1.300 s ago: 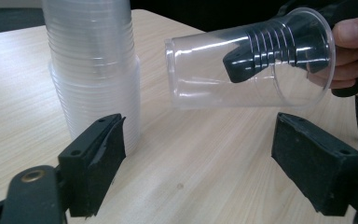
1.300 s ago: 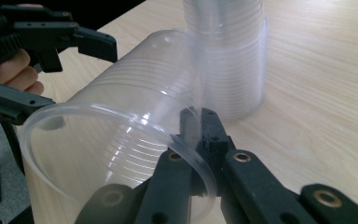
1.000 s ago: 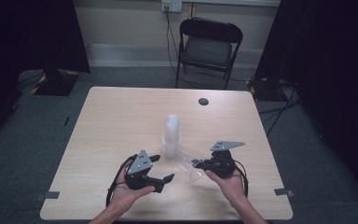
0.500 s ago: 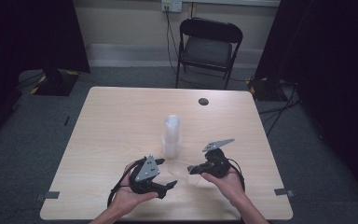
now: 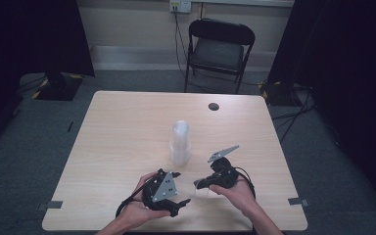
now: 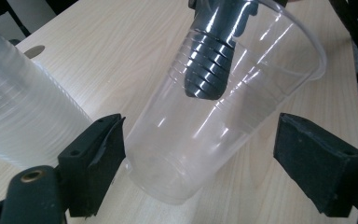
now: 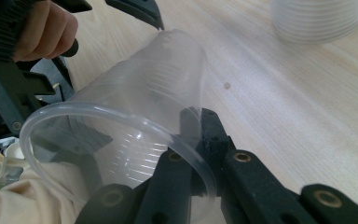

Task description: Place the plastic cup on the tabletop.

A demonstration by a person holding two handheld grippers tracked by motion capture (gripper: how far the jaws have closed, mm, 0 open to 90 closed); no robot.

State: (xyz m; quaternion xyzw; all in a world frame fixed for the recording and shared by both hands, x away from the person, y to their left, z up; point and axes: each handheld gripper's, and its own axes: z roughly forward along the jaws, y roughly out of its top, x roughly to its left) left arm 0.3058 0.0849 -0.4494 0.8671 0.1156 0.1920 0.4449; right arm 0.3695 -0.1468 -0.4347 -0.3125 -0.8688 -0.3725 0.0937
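Right tongs [image 7: 200, 140] pinching rim wall of clear plastic cup [image 6: 214, 116], cup tilted above worktop [image 5: 127, 127]. Left tongs [image 6: 198, 168] spread wide, flanking cup base. Cup stack [image 5: 180, 143] near. Risk: thin wall buckling, cup slipping during handover.

Left gripper [image 5: 180, 202] jaws wide apart; right gripper [image 5: 199, 183] jaws clamped.

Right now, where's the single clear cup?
The single clear plastic cup is pinched at its rim by the right gripper, tilted over the near table edge, in front of the cup stack. The open left gripper straddles its base.
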